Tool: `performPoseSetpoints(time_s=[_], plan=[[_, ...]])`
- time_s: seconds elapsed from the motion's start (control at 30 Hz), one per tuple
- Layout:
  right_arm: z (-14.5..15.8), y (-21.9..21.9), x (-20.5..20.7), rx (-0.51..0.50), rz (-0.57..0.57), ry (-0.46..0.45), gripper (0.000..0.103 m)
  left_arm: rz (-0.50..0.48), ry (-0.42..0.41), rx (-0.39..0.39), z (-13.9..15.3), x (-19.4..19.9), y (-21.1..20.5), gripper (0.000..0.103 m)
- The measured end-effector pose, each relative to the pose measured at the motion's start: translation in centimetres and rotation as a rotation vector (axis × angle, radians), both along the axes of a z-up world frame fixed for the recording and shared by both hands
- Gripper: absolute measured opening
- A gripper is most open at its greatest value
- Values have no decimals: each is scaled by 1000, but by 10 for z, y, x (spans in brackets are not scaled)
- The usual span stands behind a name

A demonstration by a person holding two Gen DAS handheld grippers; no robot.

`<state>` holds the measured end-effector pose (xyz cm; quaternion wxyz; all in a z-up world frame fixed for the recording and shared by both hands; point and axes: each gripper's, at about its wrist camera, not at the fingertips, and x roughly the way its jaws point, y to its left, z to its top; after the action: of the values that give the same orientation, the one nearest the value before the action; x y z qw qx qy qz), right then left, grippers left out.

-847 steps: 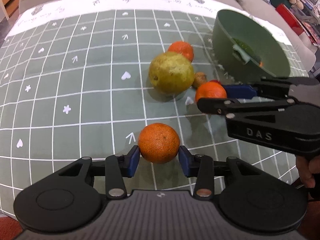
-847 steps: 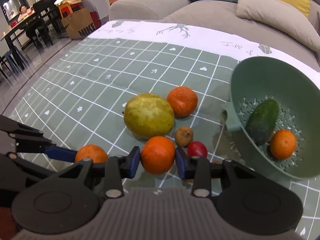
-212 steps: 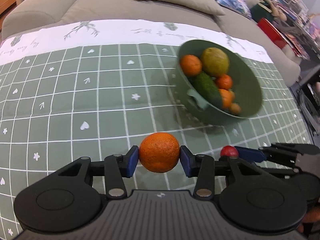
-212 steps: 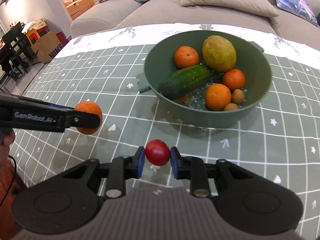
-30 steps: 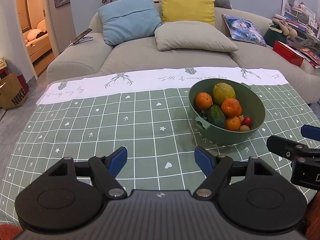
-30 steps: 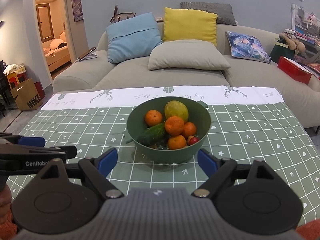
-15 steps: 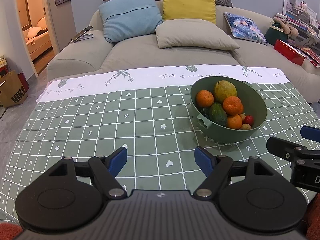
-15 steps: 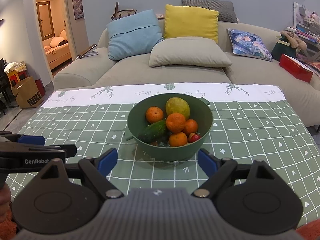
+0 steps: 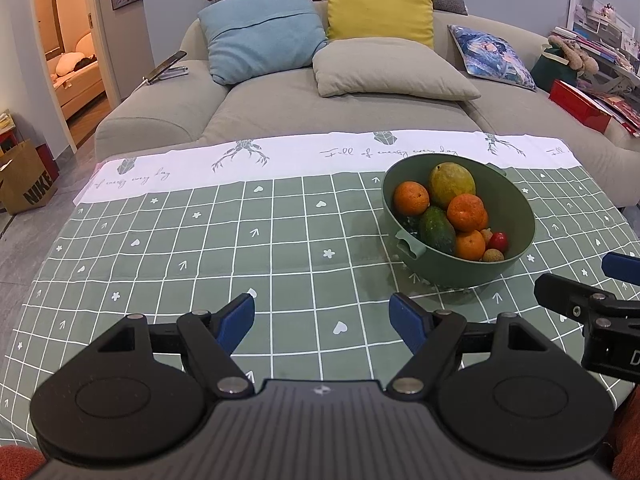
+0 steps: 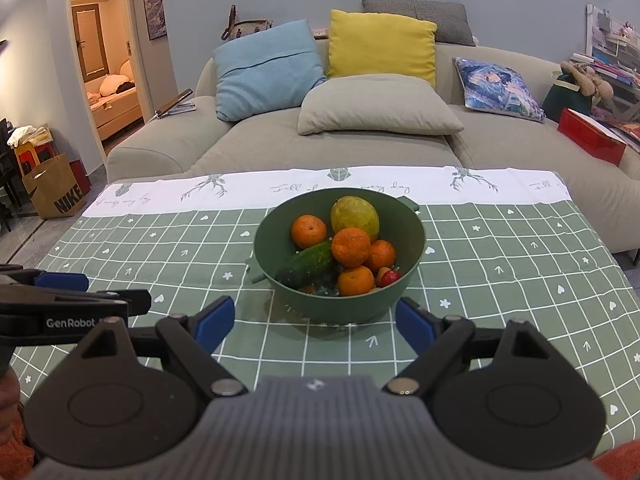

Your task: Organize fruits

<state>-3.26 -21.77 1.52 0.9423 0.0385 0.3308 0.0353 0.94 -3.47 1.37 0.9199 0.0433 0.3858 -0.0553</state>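
Observation:
A green colander bowl [image 9: 516, 252] [image 10: 416, 240] stands on the green checked tablecloth [image 9: 224, 240]. It holds several oranges [image 10: 351, 246], a yellow-green pear [image 10: 354, 213], a cucumber [image 10: 307, 264], a small red fruit [image 10: 390, 277] and small brown fruits. My left gripper [image 9: 322, 318] is open and empty, near the table's front edge, left of the bowl. My right gripper [image 10: 311, 322] is open and empty, just in front of the bowl. Each gripper shows at the edge of the other's view.
A grey sofa [image 10: 320, 136] with blue, yellow, beige and patterned cushions stands behind the table. A paper bag [image 10: 56, 192] sits on the floor at the left. A red box [image 10: 592, 140] and clutter lie at the right.
Both grippers have stayed open and empty. The views have barely shifted; the bowl sits slightly nearer in both.

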Motion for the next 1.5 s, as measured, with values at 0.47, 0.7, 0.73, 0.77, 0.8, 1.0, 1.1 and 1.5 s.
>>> performPoseSetpoints(time_s=[0.47, 0.7, 0.73, 0.77, 0.8, 1.0, 1.1, 1.5], plan=[[1, -2, 1, 4, -4, 2, 84, 8, 4, -6, 2, 0, 2, 90], [0, -3, 1, 5, -5, 2, 84, 10, 6, -6, 2, 0, 2, 90], [0, -3, 1, 5, -5, 3, 84, 11, 7, -7, 2, 0, 2, 90], [0, -3, 1, 6, -6, 2, 84, 11, 8, -7, 1, 0, 2, 90], [0, -3, 1, 7, -7, 1, 84, 12, 7, -6, 2, 0, 2, 90], [0, -4, 1, 8, -9, 0, 84, 18, 7, -5, 1, -1, 2, 90], [1, -4, 1, 8, -9, -1, 84, 19, 7, -6, 1, -1, 2, 90], [1, -3, 1, 8, -8, 2, 85, 22, 12, -7, 2, 0, 3, 90]])
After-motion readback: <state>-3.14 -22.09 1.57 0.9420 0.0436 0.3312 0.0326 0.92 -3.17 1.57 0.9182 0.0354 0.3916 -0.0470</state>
